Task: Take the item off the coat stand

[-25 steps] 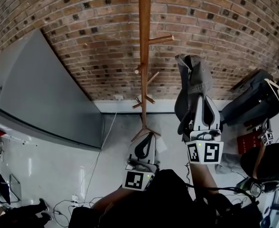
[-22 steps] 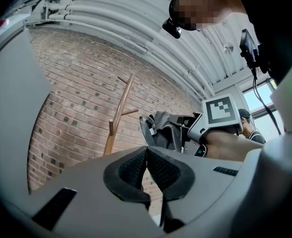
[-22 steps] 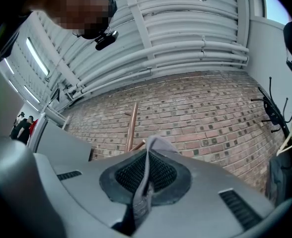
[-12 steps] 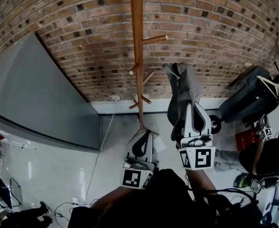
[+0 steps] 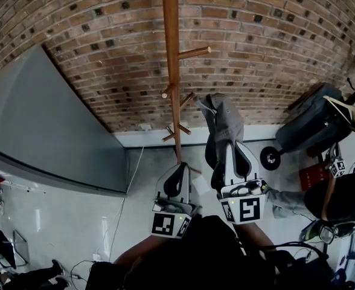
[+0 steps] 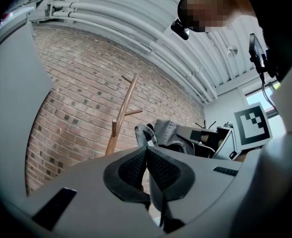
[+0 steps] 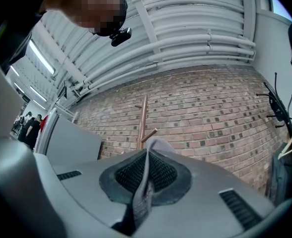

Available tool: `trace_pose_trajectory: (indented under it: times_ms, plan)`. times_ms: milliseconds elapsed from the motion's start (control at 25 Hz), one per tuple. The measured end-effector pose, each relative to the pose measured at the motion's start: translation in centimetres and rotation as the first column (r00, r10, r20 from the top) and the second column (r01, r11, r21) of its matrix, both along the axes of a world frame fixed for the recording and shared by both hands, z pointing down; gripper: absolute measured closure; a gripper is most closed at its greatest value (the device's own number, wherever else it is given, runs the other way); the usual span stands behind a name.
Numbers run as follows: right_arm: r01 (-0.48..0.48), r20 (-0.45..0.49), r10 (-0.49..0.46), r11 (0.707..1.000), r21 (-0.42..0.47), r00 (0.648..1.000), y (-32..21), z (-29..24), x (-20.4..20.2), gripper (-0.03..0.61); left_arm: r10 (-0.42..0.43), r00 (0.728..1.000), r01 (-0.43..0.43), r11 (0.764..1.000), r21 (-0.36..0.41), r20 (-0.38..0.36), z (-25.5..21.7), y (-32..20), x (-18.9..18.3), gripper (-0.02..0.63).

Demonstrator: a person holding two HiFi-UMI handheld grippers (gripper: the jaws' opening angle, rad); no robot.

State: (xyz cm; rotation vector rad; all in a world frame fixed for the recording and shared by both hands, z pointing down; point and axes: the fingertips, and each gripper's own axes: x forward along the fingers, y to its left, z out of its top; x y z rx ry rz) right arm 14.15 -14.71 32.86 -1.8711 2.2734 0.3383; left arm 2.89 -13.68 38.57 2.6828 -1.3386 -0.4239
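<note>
Grey garment (image 5: 224, 121) pinched in right tongs (image 5: 234, 145), pads clamped on fabric fold so weight hangs free. Garment just beside wooden coat stand (image 5: 171, 53), apparently clear of pegs. Left tongs (image 5: 179, 168) closed, empty, judged spare.

Left tool (image 5: 179, 169) closed empty, right tool (image 5: 230, 150) clamped

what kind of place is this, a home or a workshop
Likely a workshop or lab, not a home: bare brick wall, exposed ceiling pipes, loose cables on the floor.
</note>
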Motion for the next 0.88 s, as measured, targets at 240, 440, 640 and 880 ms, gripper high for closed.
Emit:
trace_pose_trajectory:
  times_ms: [240, 440, 640, 880]
  plan:
    - [0.004, 0.017, -0.004, 1.0, -0.022, 1.0, 0.1, 0.7, -0.5, 0.557, 0.001, 1.0, -0.001, 1.0, 0.002, 0.002, -0.1, -0.8, -0.1, 0.597]
    - [0.012, 0.016, -0.012, 1.0, -0.019, 1.0, 0.4, 0.9, -1.0, 0.557, 0.006, 1.0, -0.006, 1.0, 0.008, 0.008, -0.2, -1.2, 0.1, 0.597]
    - [0.015, -0.005, -0.015, 1.0, -0.026, 1.0, 0.6, 1.2, -1.7, 0.557, -0.001, 1.0, 0.001, 1.0, 0.004, 0.007, 0.0, -1.8, -0.1, 0.597]
    - [0.026, 0.007, -0.026, 0.999, -0.019, 1.0, 0.6, 1.3, -1.8, 0.557, -0.02, 1.0, 0.02, 1.0, 0.006, 0.015, 0.1, -2.1, -0.5, 0.597]
